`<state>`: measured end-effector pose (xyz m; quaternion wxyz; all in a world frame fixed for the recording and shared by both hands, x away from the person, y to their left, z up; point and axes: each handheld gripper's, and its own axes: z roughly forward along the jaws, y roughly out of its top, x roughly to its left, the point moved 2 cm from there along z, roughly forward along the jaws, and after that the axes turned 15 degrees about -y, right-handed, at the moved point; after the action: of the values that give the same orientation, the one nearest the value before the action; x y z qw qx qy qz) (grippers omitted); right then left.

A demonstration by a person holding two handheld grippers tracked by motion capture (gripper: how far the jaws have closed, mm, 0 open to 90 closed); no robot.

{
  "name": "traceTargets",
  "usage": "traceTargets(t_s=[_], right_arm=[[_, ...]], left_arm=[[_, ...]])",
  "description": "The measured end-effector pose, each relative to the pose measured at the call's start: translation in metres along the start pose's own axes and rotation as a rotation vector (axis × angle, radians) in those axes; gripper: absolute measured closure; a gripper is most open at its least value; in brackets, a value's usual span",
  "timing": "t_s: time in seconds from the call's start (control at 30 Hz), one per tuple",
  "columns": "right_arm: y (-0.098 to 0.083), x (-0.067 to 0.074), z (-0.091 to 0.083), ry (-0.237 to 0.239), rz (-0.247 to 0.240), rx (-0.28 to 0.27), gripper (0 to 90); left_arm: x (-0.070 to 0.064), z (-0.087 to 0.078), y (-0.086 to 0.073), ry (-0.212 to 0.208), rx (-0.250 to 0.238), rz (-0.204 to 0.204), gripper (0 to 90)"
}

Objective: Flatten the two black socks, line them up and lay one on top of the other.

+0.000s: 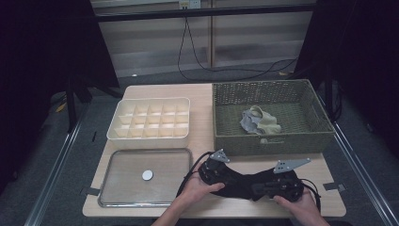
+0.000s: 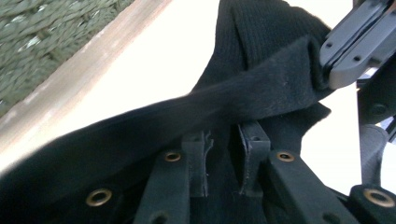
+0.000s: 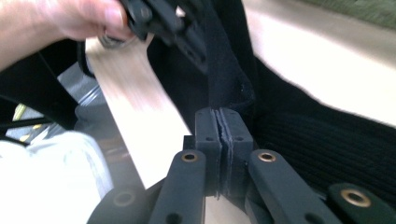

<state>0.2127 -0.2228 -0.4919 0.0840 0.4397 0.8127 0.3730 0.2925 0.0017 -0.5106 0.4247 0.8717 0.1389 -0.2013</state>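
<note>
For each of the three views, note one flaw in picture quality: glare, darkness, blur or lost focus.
High view: the surroundings fall into near black, while the table is evenly lit. Left gripper view: the bare tabletop burns out to white, and the black cloth is smeared soft up close. Right gripper view: the hand at top left is blurred and overexposed, while the right gripper stays sharp.

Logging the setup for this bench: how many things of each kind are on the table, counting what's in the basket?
Black sock: 1
Pale socks in the basket: 2, as far as the bundle shows
Wicker basket: 1
Cream divided organiser: 1
Metal tray: 1
White disc on the tray: 1
Total: 7
</note>
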Motion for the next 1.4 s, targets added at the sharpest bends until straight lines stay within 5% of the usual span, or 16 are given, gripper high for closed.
traceTargets(t_s=[0.27,0.47,0.73,0.97,1.07,1.13,1.4], right_arm=[[-0.004,0.006,0.006,0.011,-0.025,0.043,84.5],[-0.008,0.008,0.006,0.012,-0.028,0.051,83.2],[-0.009,0.008,0.007,0.017,-0.024,0.061,81.8],[-0.009,0.008,0.009,0.025,-0.024,0.066,81.4],[-0.009,0.008,0.007,0.026,-0.022,0.064,80.1],[-0.009,0.007,0.004,0.025,-0.018,0.048,77.9],[-0.006,-0.001,-0.008,-0.005,0.016,0.001,75.7]], left_arm=[[-0.012,-0.019,-0.011,0.000,0.011,0.015,71.4],[-0.024,-0.042,-0.020,0.012,-0.045,0.026,68.7],[-0.025,-0.068,-0.017,0.025,-0.108,0.047,67.5],[-0.016,-0.075,-0.016,0.036,-0.167,0.010,67.5],[-0.009,-0.065,-0.017,0.041,-0.138,-0.003,67.7],[-0.006,-0.052,-0.022,0.043,-0.073,-0.012,69.6],[-0.001,-0.046,-0.035,0.052,0.024,-0.022,77.1]])
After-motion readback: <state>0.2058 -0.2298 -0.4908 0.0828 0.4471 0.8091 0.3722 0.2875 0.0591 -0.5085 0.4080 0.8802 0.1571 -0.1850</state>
